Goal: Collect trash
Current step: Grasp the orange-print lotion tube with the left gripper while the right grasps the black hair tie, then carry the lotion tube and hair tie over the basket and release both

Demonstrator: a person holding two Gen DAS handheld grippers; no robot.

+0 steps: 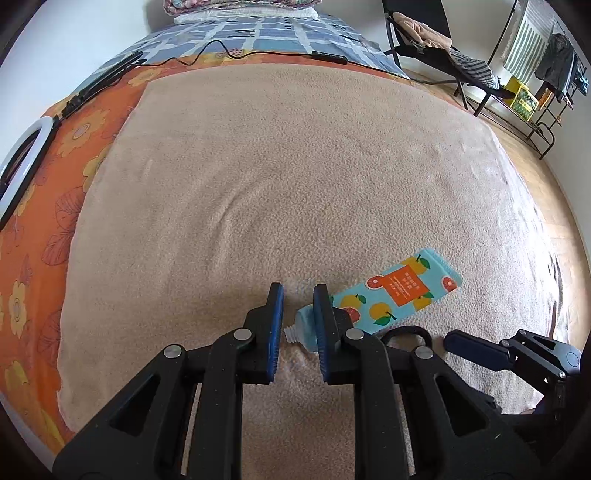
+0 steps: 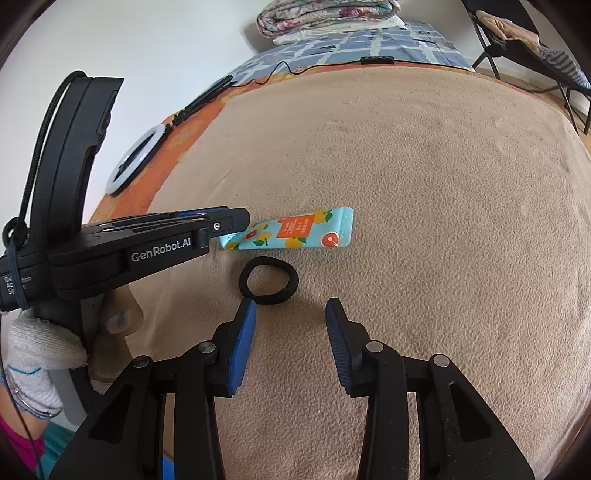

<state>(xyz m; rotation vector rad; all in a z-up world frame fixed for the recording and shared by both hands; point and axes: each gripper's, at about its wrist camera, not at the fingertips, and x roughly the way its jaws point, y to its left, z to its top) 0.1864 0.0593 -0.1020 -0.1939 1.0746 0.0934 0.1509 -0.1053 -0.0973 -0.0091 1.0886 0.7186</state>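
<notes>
One fruit-printed tube point(image 2: 291, 232), one black hair tie point(image 2: 268, 280), one ring light point(image 2: 135, 162), two grippers, one beige blanket point(image 2: 424, 184), one folding chair point(image 1: 424, 40).

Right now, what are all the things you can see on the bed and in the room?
Tube: one, light blue with orange fruit print, cap off, lying on the blanket.
Hair tie: one, black, beside the tube.
Blanket: one, beige, spread over the bed.
Sheet: one, orange with flowers, under the blanket.
Ring light: one, white, at the bed's edge.
Cable: one, black, across the far end.
Folded bedding: one pile, far end.
Folding chair: one, black, on the floor.
Left gripper: fingers apart, at the tube's neck.
Right gripper: fingers apart, nothing between.
Gloved hand: one, white glove, holding the left gripper.
</notes>
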